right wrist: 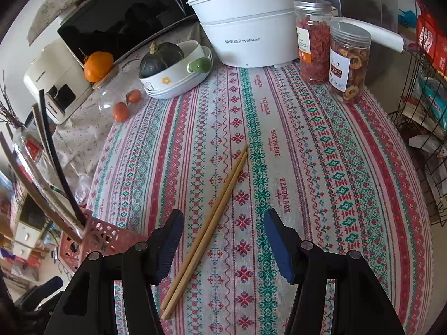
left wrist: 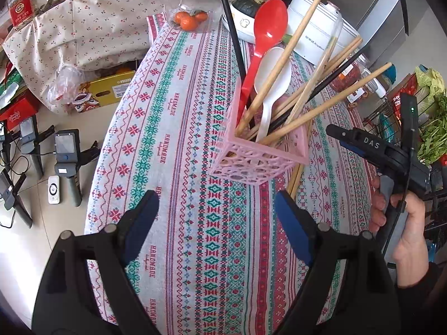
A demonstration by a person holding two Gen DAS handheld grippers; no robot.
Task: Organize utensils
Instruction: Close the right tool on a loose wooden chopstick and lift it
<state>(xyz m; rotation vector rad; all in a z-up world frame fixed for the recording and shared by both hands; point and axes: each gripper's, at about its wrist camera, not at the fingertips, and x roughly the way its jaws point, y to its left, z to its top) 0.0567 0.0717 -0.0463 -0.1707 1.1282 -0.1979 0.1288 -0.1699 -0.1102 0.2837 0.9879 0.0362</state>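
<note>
Right wrist view: right tongs [right wrist: 223, 244] apart and empty, straddling the chopstick pair [right wrist: 208, 226] on the bench [right wrist: 321, 167], shafts running lower left to upper right. Left tongs [left wrist: 216, 223] apart, farther off.

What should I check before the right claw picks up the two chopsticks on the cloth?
1. Right claw open: ok.
2. Chopstick pair between its fingers, not yet pressed: ok.
3. Both sticks lying together, side by side: ok.
4. Pink holder upright on the tablecloth: ok.
5. Room in the holder among the spoons and chopsticks: cannot tell.
6. Left claw open and holding nothing, clear of the holder: ok.
</note>
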